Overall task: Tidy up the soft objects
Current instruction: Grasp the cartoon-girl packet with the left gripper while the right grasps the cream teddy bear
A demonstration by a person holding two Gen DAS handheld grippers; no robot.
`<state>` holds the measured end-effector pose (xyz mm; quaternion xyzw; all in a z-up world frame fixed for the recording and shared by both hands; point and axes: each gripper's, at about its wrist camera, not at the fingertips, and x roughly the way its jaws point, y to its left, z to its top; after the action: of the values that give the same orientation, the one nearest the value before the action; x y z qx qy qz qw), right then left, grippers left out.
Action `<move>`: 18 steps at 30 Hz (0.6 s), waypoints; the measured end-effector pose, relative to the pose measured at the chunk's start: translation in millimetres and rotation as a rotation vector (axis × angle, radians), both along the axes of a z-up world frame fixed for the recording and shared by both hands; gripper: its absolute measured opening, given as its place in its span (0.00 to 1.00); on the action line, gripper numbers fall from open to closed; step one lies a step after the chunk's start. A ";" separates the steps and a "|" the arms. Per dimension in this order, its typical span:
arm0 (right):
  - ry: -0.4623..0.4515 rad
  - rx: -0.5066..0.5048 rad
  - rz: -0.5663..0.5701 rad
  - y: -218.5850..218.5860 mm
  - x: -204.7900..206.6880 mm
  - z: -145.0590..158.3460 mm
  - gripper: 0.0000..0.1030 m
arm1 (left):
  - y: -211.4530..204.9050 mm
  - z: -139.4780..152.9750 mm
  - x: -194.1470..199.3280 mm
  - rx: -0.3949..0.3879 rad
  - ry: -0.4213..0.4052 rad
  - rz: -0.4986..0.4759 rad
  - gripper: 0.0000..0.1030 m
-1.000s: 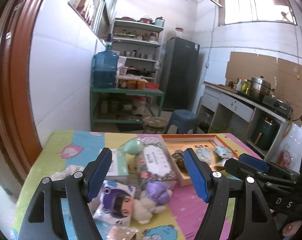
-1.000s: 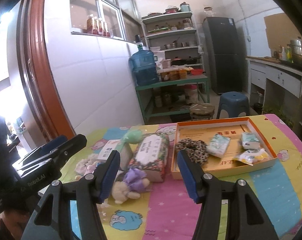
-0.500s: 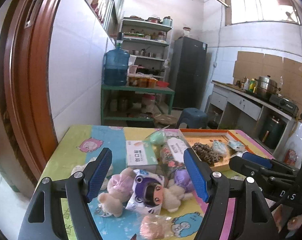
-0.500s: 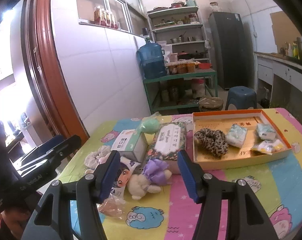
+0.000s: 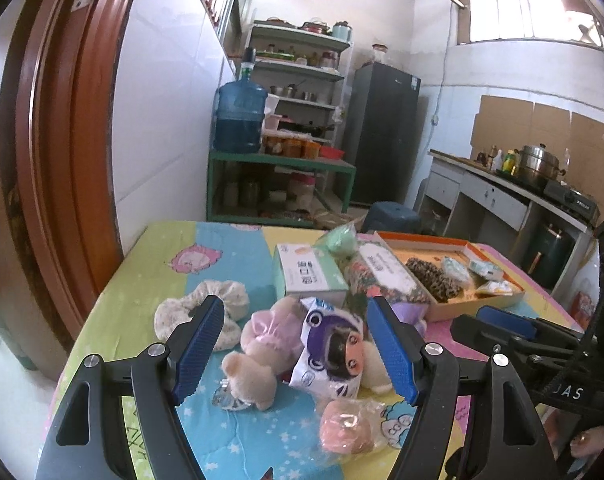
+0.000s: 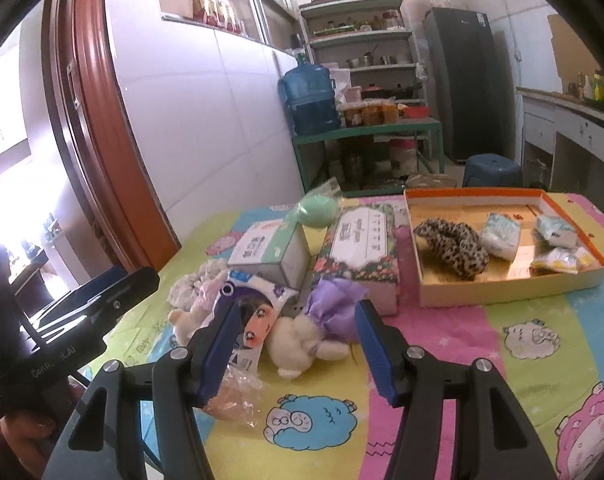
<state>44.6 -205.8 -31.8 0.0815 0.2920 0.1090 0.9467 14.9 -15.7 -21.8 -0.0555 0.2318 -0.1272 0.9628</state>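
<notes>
A heap of soft things lies on the colourful tablecloth (image 5: 150, 264). A pink-dressed plush bear (image 5: 258, 344), a cartoon-girl tissue pack (image 5: 334, 352), a purple-dressed plush (image 6: 322, 324), a white scrunchie (image 5: 206, 308) and a pink ball in clear wrap (image 5: 346, 428) lie nearest. My left gripper (image 5: 296, 354) is open and empty, held above the bear and the pack. My right gripper (image 6: 298, 344) is open and empty, just before the purple plush. An orange tray (image 6: 502, 292) holds a leopard scrunchie (image 6: 454, 246) and small tissue packs.
Two tissue boxes, white (image 6: 270, 252) and floral (image 6: 360, 248), and a green wrapped ball (image 6: 318, 210) stand between heap and tray. A brown door frame (image 5: 50, 160) rises at the left. Beyond the table are a green shelf, water jug and blue stool (image 6: 492, 168).
Both grippers have drawn back toward the near table edge, so more of the heap shows, including the pink wrapped ball and the white scrunchie. Both stay open. Nothing on the table moved.
</notes>
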 end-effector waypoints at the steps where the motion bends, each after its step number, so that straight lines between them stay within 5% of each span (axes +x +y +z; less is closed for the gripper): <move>1: 0.006 0.000 -0.001 -0.1 1.2 -2.5 0.58 | 0.0 -3.4 0.7 0.001 0.005 -0.002 0.73; 18: 0.035 0.017 -0.062 -21.9 12.6 -19.5 0.58 | -21.5 -54.0 38.4 -0.025 0.162 -0.128 0.73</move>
<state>57.2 -227.6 -51.2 0.1004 0.3051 0.0804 0.9436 53.2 -37.2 -75.8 -0.0628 0.3105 -0.1862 0.9300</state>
